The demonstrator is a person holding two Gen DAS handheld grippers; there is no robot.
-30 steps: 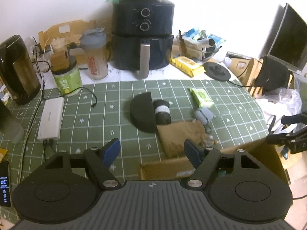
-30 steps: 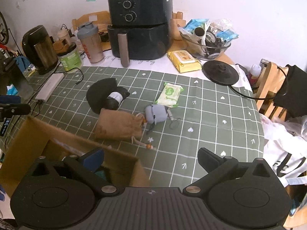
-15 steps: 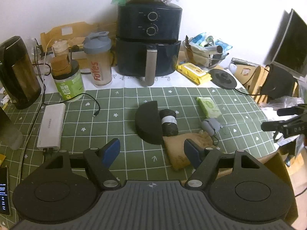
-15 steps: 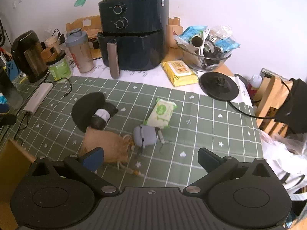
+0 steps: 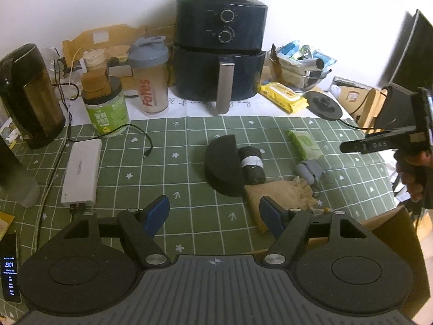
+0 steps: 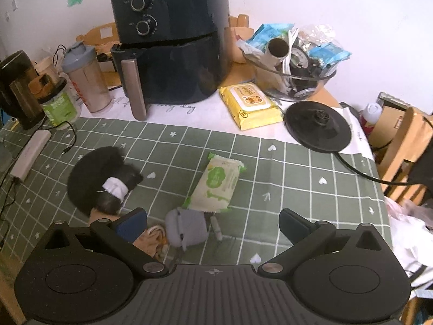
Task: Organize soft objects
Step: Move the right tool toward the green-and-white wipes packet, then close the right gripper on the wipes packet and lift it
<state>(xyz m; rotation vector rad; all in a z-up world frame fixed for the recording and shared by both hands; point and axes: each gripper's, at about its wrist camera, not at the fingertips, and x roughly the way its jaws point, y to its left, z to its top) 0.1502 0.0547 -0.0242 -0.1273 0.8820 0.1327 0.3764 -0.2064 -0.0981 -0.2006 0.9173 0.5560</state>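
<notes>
On the green checked cloth lie a black half-round pad (image 5: pixel 224 168), a black roll with a white band (image 5: pixel 251 165), a brown drawstring pouch (image 5: pixel 281 197), a grey soft case (image 5: pixel 308 172) and a green wipes packet (image 5: pixel 304 143). My left gripper (image 5: pixel 213 214) is open and holds nothing, with its right fingertip over the pouch's near end. My right gripper (image 6: pixel 212 220) stands wide open just above the grey case (image 6: pixel 186 228), touching nothing. The wipes packet (image 6: pixel 216 187) lies just beyond the case. The roll (image 6: pixel 116 189), the pad (image 6: pixel 89 173) and the pouch (image 6: pixel 151 241) are to its left.
An open cardboard box (image 5: pixel 392 230) stands at the near right table edge. An air fryer (image 5: pixel 220 54), shaker bottle (image 5: pixel 148 81), green jar (image 5: pixel 107 108), kettle (image 5: pixel 29 94), yellow wipes pack (image 6: pixel 250 103), glass bowl (image 6: pixel 295 70) and kettle base (image 6: pixel 318 126) line the back. A power bank (image 5: pixel 82 170) lies left.
My right gripper has moved forward and down from over the cardboard box to just above the grey case. The box has left its view. The left gripper shifted only slightly.
</notes>
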